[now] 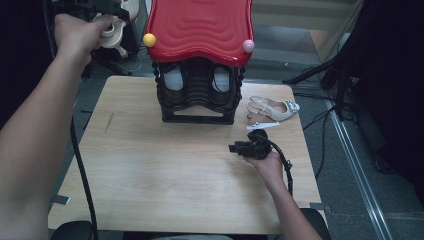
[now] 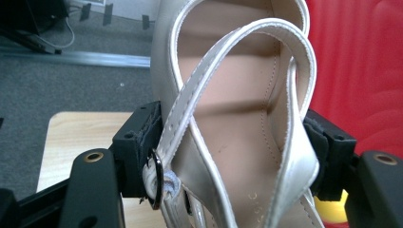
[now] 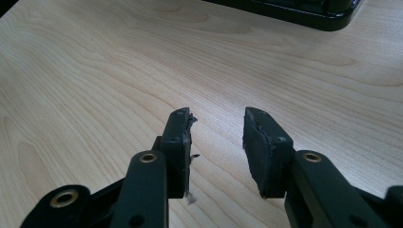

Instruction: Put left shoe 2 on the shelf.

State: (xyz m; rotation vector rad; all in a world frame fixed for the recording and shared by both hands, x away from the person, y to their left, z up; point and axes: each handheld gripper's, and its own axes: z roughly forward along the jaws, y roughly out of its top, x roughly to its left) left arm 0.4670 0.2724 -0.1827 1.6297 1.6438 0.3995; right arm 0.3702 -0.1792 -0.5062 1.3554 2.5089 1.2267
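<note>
The rack (image 1: 199,95) stands at the far middle of the table (image 1: 150,170), with shoes inside it. To the right of the rack a shoe (image 1: 272,108) lies on the table. The right gripper (image 1: 250,148) is in front of this shoe, low over the table. The left gripper (image 1: 107,12) is up at the far left, beside the rack top (image 1: 200,27), and holds a second shoe (image 2: 228,118).

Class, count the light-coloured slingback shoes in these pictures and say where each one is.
2. One shoe is clamped between the left gripper's pads, raised beside the red-topped rack. The other shoe lies on the table, right of the rack. More may be hidden inside it.
</note>
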